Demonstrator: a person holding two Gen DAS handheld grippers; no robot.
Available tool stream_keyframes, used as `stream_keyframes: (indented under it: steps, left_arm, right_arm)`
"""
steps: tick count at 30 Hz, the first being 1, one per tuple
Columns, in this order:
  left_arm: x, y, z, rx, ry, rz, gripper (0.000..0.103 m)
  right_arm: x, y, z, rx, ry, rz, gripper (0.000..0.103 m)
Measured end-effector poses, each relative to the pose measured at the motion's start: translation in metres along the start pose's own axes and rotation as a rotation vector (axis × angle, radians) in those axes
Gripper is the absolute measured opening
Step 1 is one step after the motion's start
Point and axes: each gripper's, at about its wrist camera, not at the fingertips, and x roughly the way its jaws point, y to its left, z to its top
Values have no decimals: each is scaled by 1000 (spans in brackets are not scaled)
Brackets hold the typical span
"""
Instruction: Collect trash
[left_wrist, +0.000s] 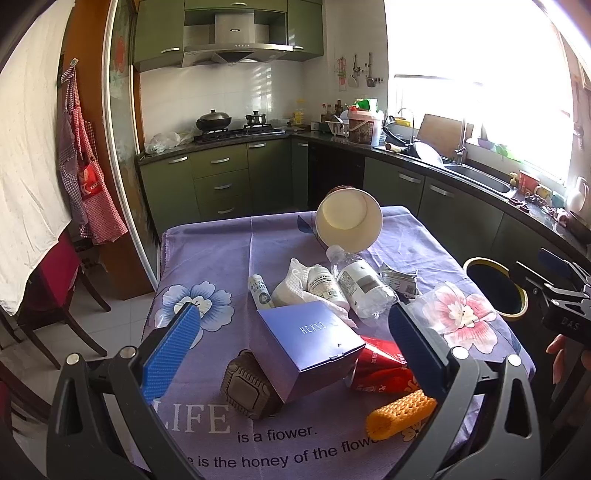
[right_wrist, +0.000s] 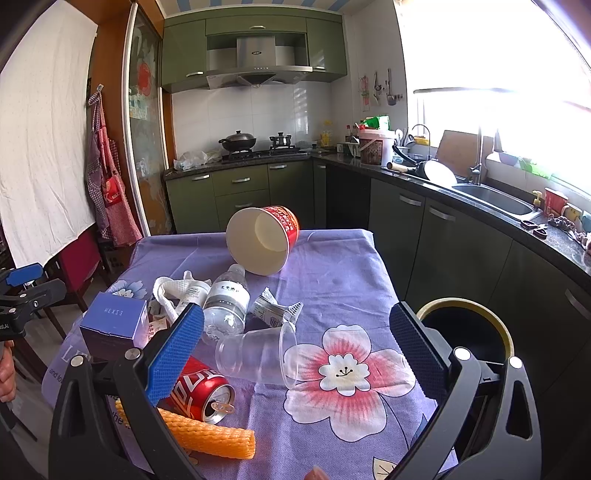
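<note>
**Trash spread on the table, both grippers empty**

Our left gripper (left_wrist: 291, 343) is spread wide over the blue box (left_wrist: 310, 347). Our right gripper (right_wrist: 295, 350) gapes over the clear cup (right_wrist: 255, 356), red can (right_wrist: 199, 395) at seven o'clock, bin (right_wrist: 506, 332) at three.

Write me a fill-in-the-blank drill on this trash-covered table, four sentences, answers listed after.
1. Both the left gripper and the right gripper stand ____ and hold nothing.
2. The red can lies on its ____.
3. The clear plastic cup rests partly on a printed ____.
4. The trash bin stands beside the table's ____ edge.

Answers: open; side; flower; right
</note>
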Motion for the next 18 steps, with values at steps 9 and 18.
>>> stream_keyframes:
  steps: [9, 18]
  left_arm:
    - [2, -1, -1, 1, 2, -2, 97]
    - [2, -2, -1, 1, 2, -2, 97]
  right_arm:
    - [1, -1, 0, 2, 2, 1, 99]
    - [6, 0, -4, 4, 6, 1, 99]
